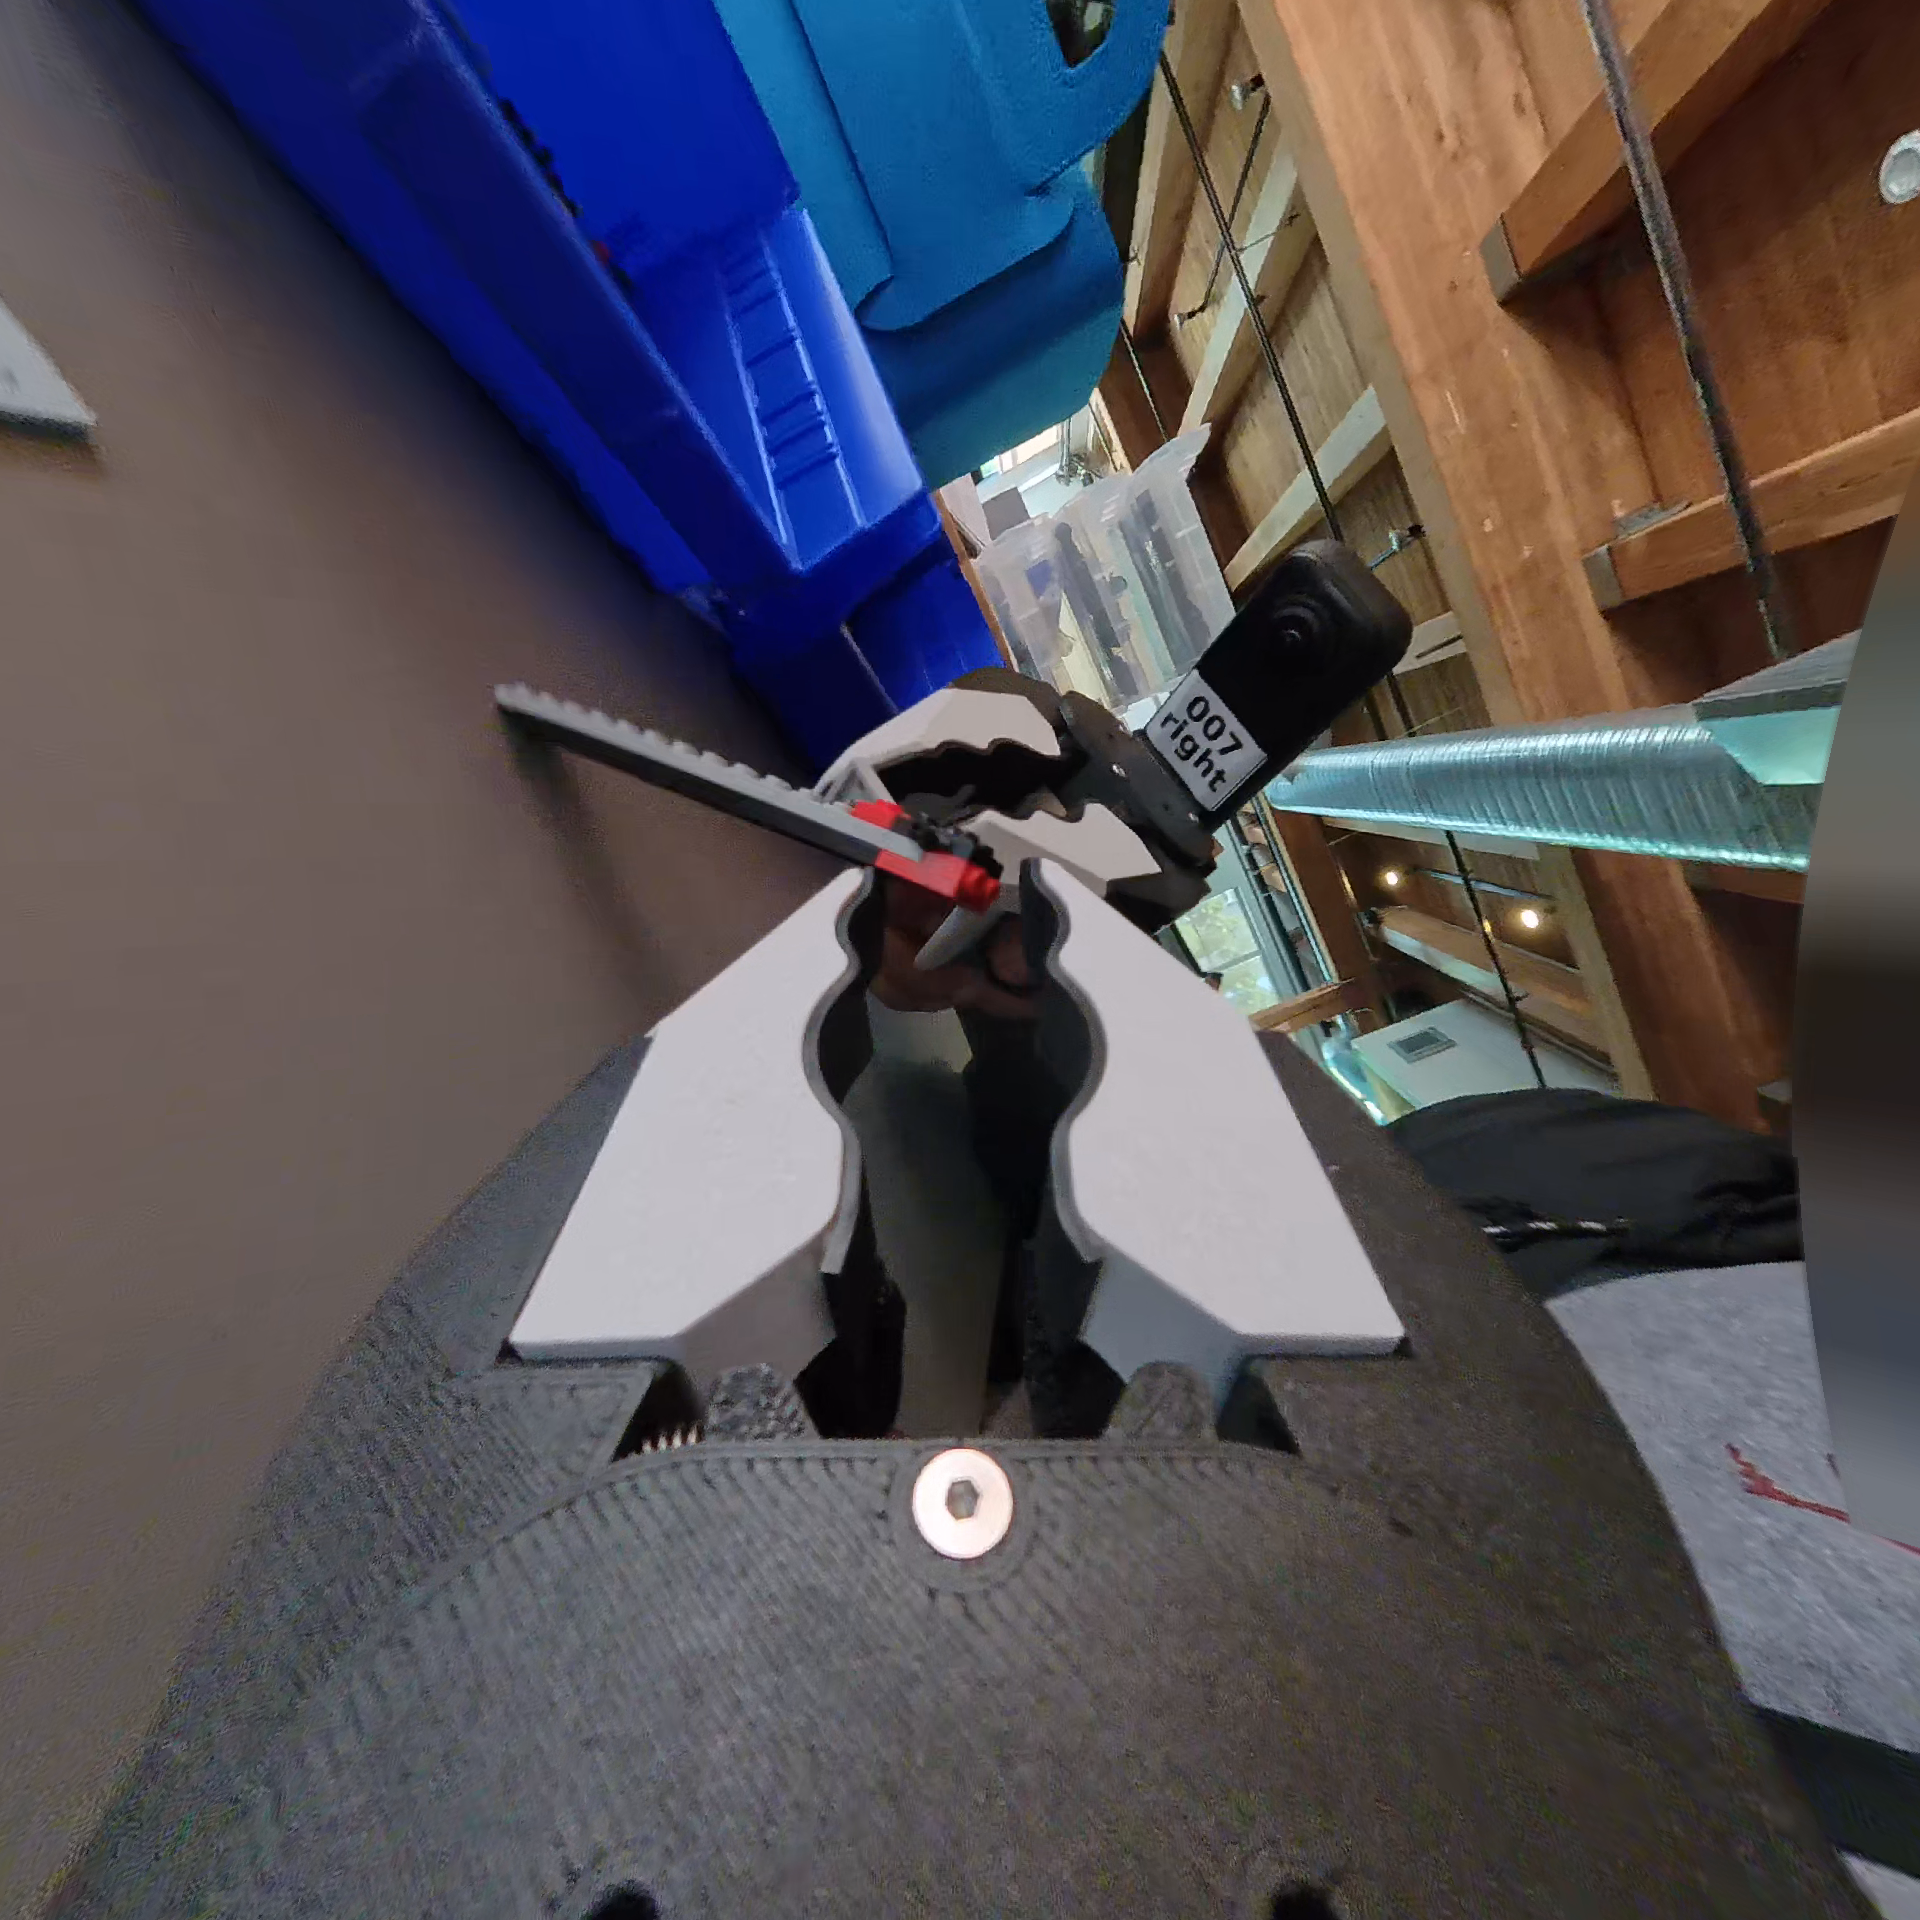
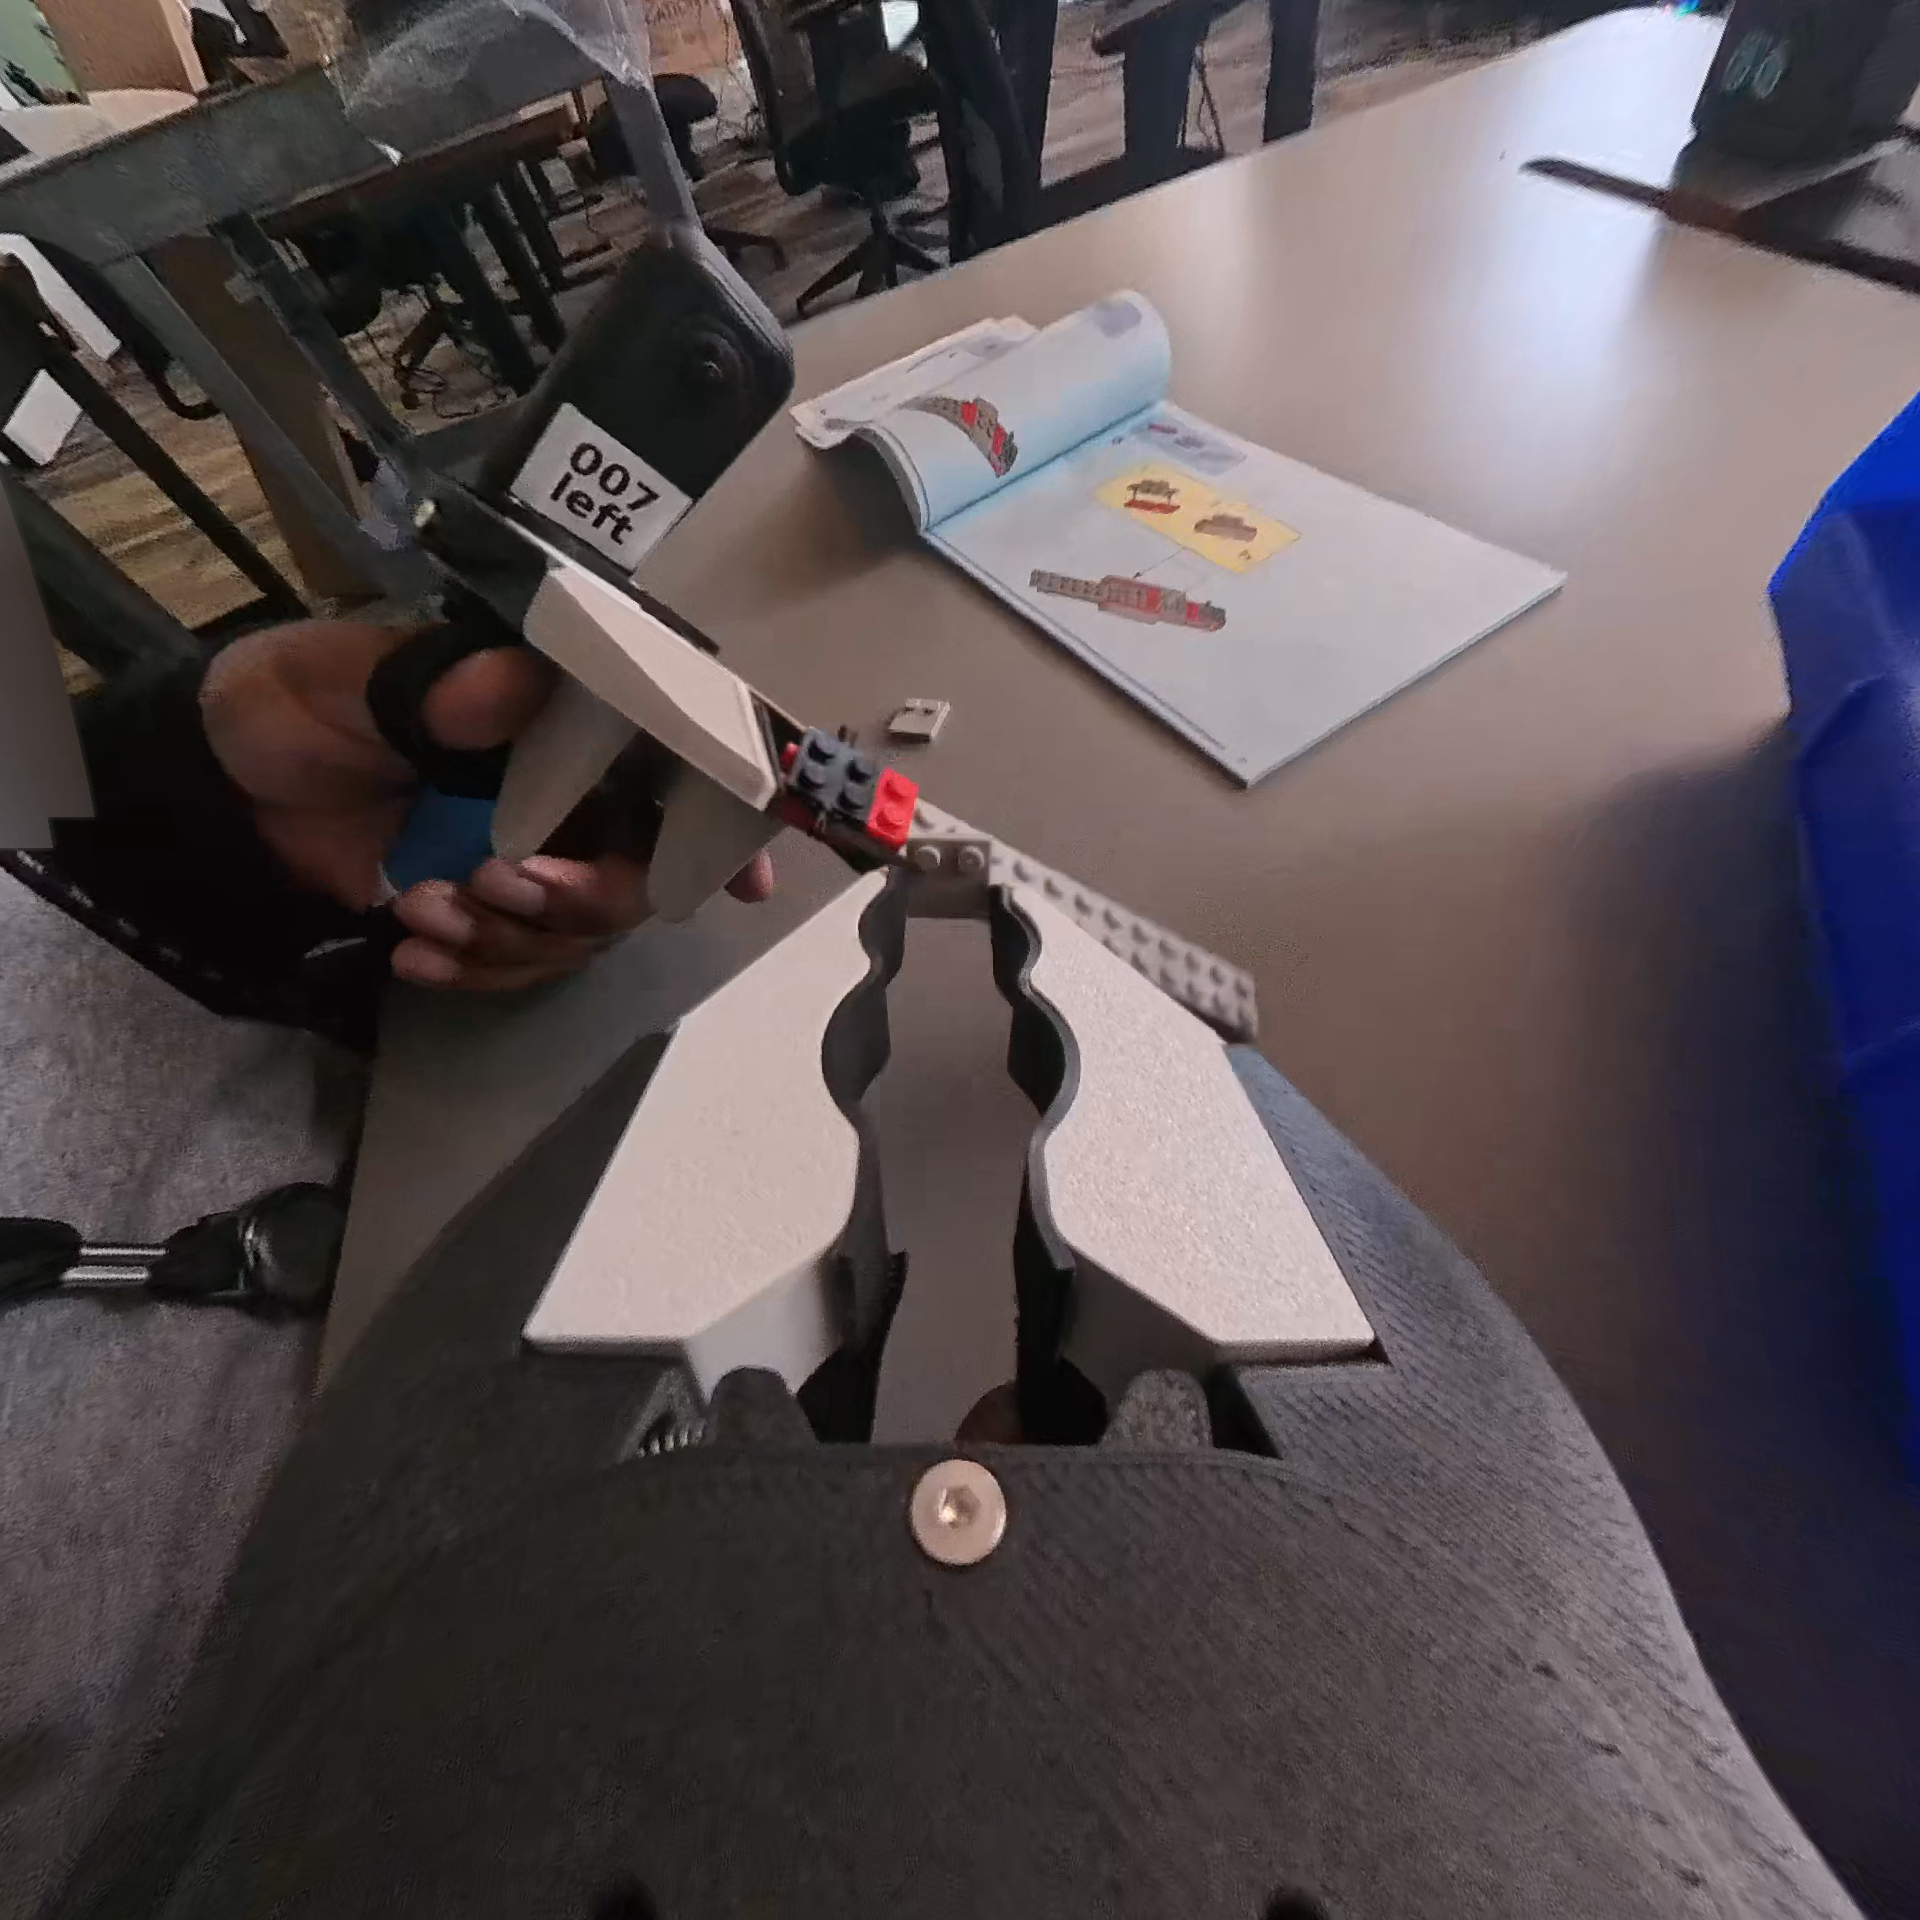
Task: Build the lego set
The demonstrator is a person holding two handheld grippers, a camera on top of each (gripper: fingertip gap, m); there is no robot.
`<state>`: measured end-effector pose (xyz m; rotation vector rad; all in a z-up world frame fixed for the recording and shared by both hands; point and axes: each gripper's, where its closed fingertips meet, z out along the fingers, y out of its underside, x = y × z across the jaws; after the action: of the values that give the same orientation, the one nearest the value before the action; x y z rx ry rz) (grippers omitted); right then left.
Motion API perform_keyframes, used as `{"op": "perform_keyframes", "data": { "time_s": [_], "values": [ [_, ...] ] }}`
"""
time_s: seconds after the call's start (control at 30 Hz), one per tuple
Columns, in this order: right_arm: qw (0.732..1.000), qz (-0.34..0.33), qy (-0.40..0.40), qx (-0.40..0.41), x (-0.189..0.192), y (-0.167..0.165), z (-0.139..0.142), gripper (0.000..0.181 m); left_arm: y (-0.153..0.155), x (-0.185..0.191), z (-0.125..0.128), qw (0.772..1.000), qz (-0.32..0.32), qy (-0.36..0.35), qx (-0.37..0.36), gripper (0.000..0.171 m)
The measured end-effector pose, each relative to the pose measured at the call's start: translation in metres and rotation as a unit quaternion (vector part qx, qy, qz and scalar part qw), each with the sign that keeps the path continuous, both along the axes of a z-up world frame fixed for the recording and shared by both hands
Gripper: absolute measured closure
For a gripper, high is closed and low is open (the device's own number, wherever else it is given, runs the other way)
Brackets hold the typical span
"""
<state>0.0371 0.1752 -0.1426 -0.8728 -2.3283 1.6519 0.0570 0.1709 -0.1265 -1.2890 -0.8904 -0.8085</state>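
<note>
The surface (image 2: 1351,312) is seen beyond the fingers in the right wrist view, with a blue bin (image 2: 1860,727) off to their right and an open booklet (image 2: 1195,561) lying ahead of them. A small grey piece (image 2: 921,719) lies loose just past the fingertips.

The lego build (image 2: 1039,904) is held in the air between both grippers: a long grey studded plate with a red and dark block (image 2: 854,792) stacked at one end. The right gripper (image 2: 940,896) is closed on the plate near that end; the left gripper (image 1: 940,894) is closed on the block end.

The long axis runs from the block end, between the two fingertips, away to the right gripper's right and toward the surface.

The build is judged light and stiff, but the thin plate could flex and stacked pieces could pop off; it is best taken by the plate edges, close to the joint being pressed.
</note>
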Motion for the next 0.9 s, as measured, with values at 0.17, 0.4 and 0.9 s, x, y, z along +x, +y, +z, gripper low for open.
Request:
{"op": "perform_keyframes", "data": {
  "time_s": [0.17,0.4,0.9],
  "values": [
    [0.999,0.015,-0.023,0.024,0.007,-0.005,-0.015,0.162,-0.002,-0.001,-0.011,0.999,-0.008,-0.036,-0.018,0.145],
    [0.999,0.009,-0.034,0.035,0.007,-0.001,-0.020,0.162,0.003,0.004,-0.024,0.997,-0.025,-0.039,-0.060,0.145],
    [0.995,0.030,-0.066,0.073,0.016,-0.002,-0.037,0.162,0.001,0.028,-0.044,0.968,-0.136,0.077,-0.195,0.137]
  ]
}}
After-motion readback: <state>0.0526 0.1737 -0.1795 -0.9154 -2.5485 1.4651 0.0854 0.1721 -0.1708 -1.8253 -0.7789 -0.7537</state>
